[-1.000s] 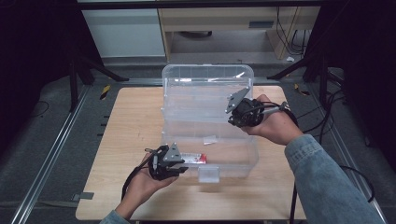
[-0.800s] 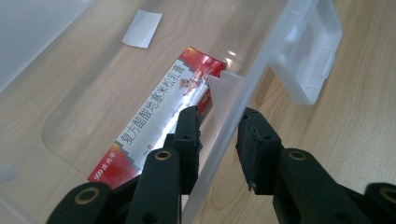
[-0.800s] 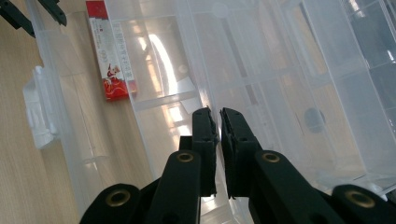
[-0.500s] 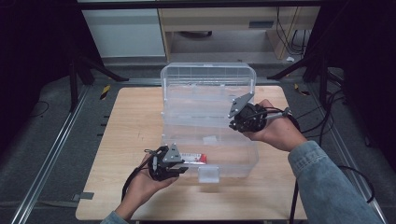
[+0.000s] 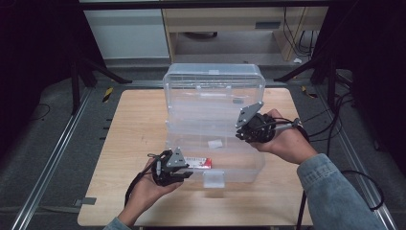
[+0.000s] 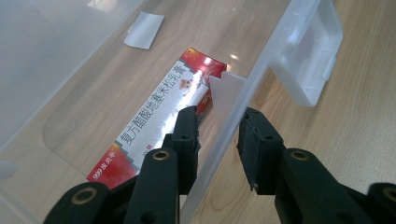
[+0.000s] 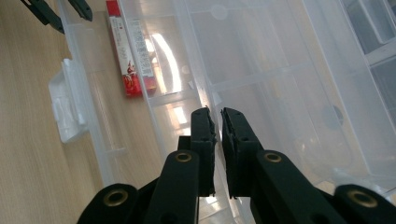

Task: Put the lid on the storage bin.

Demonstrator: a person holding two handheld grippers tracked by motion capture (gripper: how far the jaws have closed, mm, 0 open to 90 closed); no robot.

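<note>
Wooden table has bare room left of the clear box. Left gripper sits wide over the front wall. A red packet lies inside. Right gripper is nearly closed, pinching a thin inside wall.

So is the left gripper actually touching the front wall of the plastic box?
Apart. In the left gripper view the gripper straddles the box wall, with wood showing between wall and outer jaw; inner jaw unclear.

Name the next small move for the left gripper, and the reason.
Probably close the left gripper on the clear box's front wall: its jaws stand open astride that wall, one inside beside the red-and-white carton, one outside, not yet clamped.
</note>
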